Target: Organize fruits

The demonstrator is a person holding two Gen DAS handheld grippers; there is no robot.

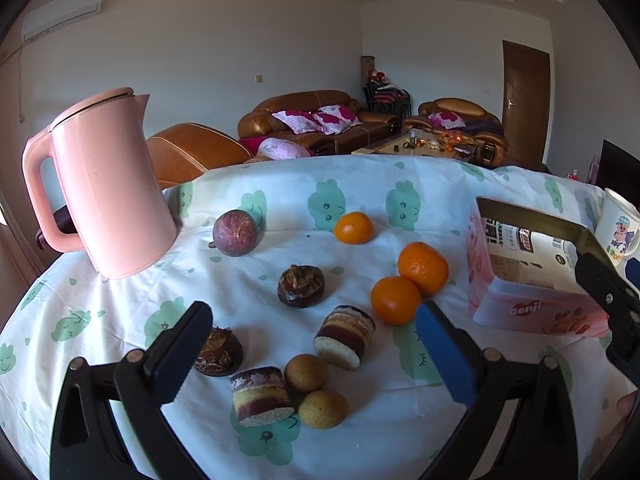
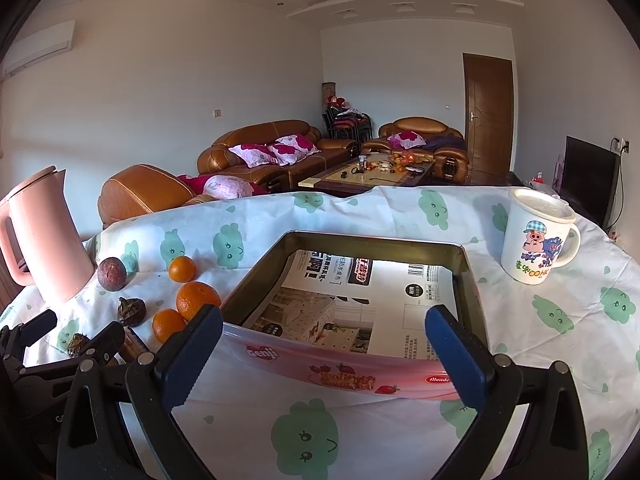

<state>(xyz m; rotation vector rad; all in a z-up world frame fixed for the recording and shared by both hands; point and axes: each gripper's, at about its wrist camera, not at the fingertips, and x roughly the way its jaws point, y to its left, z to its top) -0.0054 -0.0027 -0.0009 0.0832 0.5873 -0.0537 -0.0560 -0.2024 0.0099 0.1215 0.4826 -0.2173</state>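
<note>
Both the left gripper (image 1: 312, 344) and right gripper (image 2: 324, 344) hang spread wide, holding nothing. I'd drop the left one straight over the nearest round orange tangerine (image 1: 395, 300), squeeze gently, then carry it to the open pink rectangular tin box (image 2: 468, 276).

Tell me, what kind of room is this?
Most likely a living room in a home. Brown leather sofas with pink pillows stand around a coffee table, and a dark TV screen sits at the right. The fruit lies on a cloth-covered table.
</note>
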